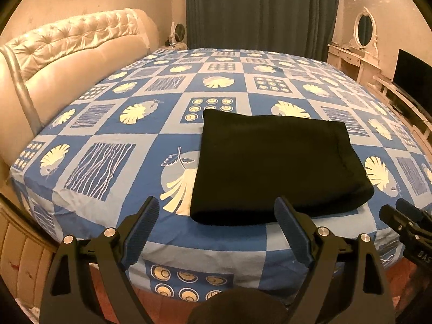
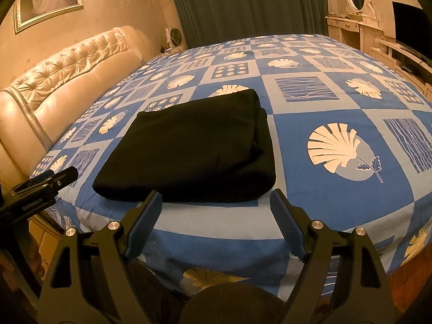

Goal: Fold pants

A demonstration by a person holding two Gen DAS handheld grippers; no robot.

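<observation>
Pants (image 1: 272, 167): lay folded in a black rectangle on the bed (image 1: 113, 124), near its front edge.
Handling: judged soft, light and limp; layers could slide apart, so best pinched at a thick folded edge.
Axis: long side seemed to run away from the bed's front edge, though not by much.
Left gripper (image 1: 217, 226): jaws wide, empty, just short of the pants.
Right gripper (image 2: 216, 220): jaws wide, empty, just short of the pants.
</observation>
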